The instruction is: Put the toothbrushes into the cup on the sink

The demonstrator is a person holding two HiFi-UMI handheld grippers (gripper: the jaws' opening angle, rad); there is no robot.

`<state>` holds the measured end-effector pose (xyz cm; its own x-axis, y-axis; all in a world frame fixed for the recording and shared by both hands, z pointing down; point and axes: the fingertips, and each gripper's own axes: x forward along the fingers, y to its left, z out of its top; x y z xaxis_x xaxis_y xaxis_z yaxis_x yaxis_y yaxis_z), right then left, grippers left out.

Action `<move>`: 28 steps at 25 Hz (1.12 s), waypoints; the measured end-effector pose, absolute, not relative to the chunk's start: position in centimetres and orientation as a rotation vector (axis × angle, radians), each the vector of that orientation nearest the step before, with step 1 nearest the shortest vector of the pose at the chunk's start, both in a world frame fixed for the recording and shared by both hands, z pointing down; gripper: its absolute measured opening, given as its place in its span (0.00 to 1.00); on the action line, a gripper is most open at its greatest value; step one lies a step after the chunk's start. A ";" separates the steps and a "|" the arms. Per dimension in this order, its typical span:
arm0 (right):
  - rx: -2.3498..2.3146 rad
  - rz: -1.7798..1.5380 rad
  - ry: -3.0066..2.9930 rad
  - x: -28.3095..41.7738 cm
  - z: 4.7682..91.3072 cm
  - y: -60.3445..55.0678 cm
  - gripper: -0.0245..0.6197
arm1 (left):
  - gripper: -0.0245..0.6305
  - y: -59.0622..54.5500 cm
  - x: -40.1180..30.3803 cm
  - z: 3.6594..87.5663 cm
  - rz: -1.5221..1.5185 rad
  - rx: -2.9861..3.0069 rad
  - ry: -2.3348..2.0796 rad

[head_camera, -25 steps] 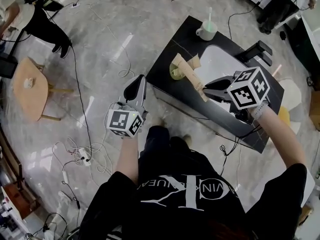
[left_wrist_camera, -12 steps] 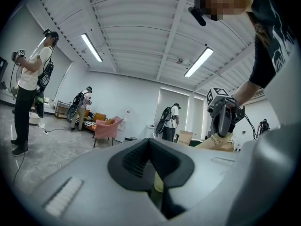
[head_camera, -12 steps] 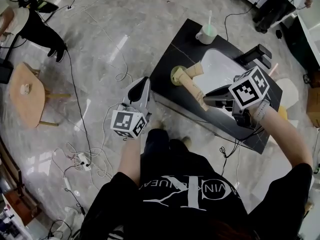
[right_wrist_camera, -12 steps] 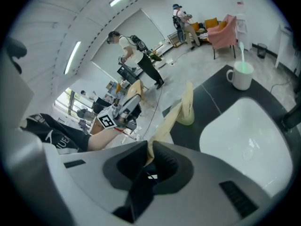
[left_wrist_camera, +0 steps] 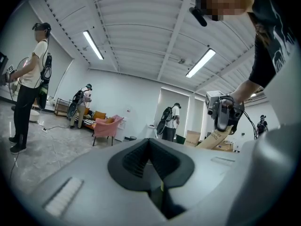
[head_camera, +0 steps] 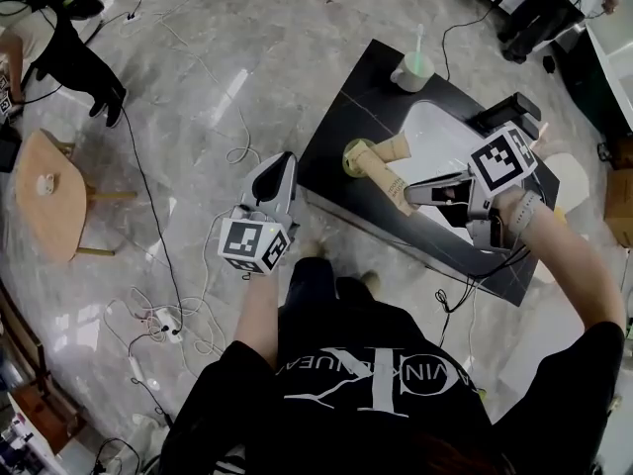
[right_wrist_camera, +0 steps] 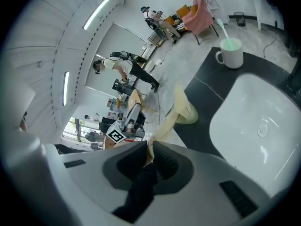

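Right gripper (head_camera: pixel 413 194) is clamping the near end of a tan cardboard toothbrush pack (head_camera: pixel 381 171), jaws nearly together on the thin card. It's hanging over the white sink basin (head_camera: pixel 440 137) and angling down. The pack is slanting out over the black counter (head_camera: pixel 341 117), its far end by a pale yellow-green round thing (head_camera: pixel 351 156) near the counter's front edge; can't tell if they're touching.

Cup (head_camera: pixel 408 70) is sitting at the counter's far corner, well apart from the pack, with one green-white toothbrush (head_camera: pixel 419 40) standing in it.

Left gripper (head_camera: pixel 283 161) is hovering off the counter's left side, over the floor, pointing level, jaws closed on nothing.

The room is showing a glossy grey stone floor (head_camera: pixel 198 87) with cables (head_camera: pixel 240 151) trailing across it, a round wooden table (head_camera: pixel 49 191) off to the left and another person in dark clothes (head_camera: pixel 74 52) standing beyond it. The left gripper view is picking up white walls, ceiling strip lights (left_wrist_camera: pixel 93 44), a pink chair (left_wrist_camera: pixel 107 126) and several people standing about.
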<state>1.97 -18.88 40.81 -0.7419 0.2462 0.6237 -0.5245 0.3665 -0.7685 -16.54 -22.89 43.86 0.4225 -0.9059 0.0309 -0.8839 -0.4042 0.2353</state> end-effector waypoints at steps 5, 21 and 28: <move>0.278 1.518 -1.920 1.4 40.6 -19.9 0.11 | 0.06 -23.6 -16.3 44.1 -0.152 2.464 -1.551; 0.396 1.685 -1.983 1.7 41.2 -21.6 0.11 | 0.06 -22.5 -15.6 44.8 -0.119 2.444 -1.555; 0.501 1.692 -2.007 0.6 42.3 -23.3 0.12 | 0.06 -23.2 -17.0 45.7 -0.113 2.434 -1.532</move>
